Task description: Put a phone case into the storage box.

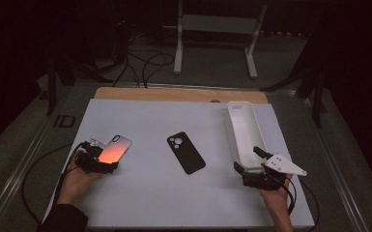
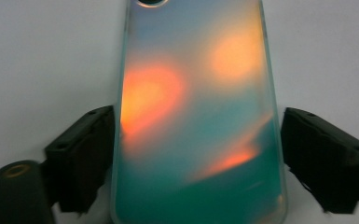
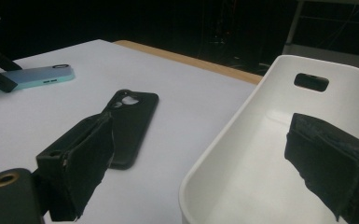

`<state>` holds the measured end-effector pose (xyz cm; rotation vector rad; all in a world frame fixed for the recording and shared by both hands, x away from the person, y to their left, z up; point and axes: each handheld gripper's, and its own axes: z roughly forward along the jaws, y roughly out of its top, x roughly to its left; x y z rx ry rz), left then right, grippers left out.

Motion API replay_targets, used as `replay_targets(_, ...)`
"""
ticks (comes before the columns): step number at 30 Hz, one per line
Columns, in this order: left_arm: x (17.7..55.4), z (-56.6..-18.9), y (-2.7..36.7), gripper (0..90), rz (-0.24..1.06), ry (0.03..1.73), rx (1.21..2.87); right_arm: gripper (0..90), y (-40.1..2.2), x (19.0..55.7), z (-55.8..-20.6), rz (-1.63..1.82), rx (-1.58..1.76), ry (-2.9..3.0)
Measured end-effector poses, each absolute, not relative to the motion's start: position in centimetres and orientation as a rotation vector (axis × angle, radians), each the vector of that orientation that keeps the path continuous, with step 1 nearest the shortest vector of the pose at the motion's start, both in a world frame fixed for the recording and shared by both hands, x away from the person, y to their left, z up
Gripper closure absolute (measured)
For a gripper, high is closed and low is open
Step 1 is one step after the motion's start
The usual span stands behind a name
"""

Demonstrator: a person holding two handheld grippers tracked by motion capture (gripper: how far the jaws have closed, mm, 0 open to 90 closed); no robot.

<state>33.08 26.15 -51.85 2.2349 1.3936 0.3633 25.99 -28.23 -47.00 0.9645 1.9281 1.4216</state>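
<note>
A phone (image 1: pixel 115 149) with an iridescent orange-and-teal back lies flat at the left of the white table (image 1: pixel 150 193). My left gripper (image 1: pixel 102 163) is at its near end. In the left gripper view the two black jaws stand against the long edges of the phone (image 2: pixel 196 93), so the left gripper (image 2: pixel 198 140) is shut on it. My right gripper (image 1: pixel 247 159) sits open at the near end of a long white tray (image 1: pixel 241 125). In the right gripper view one jaw is outside the tray wall (image 3: pixel 224 135) and the other inside, with neither pressing; the right gripper (image 3: pixel 200 154) holds nothing.
A black phone case (image 1: pixel 186 152) lies camera holes up in the middle of the table, between the two hands, and it is also in the right gripper view (image 3: pixel 130 126). Cables and a white stand's legs (image 1: pixel 178 48) are on the floor beyond the table's far wooden edge.
</note>
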Motion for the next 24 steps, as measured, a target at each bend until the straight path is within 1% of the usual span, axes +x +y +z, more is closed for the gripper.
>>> replay_targets(2, 33.1, -51.7, 26.0, 16.5, 0.359, 1.399, 2.254, 7.9, -28.2, 26.0, -47.0, 1.423, 0.964, 1.928)
replay_targets(6, 33.2, -51.6, 25.9, 17.0, 0.357, 1.415, 2.263, 8.0, -28.1, 26.0, -47.0, 1.417, 0.957, 1.934)
replay_targets(11, 32.9, -51.7, 25.9, 17.3, 0.378, 1.414, 2.237, 7.9, -28.1, 26.1, -47.0, 1.416, 0.964, 1.936)
replay_targets(17, 32.7, -51.5, 25.8, 17.3, 0.367, 1.413, 2.204, 7.9, -28.1, 26.2, -47.1, 1.423, 0.97, 1.941)
replay_targets(24, 32.2, -50.7, 25.3, 17.3, 0.411, 1.379, 2.168, 8.0, -28.2, 26.2, -47.1, 1.429, 0.969, 1.942)
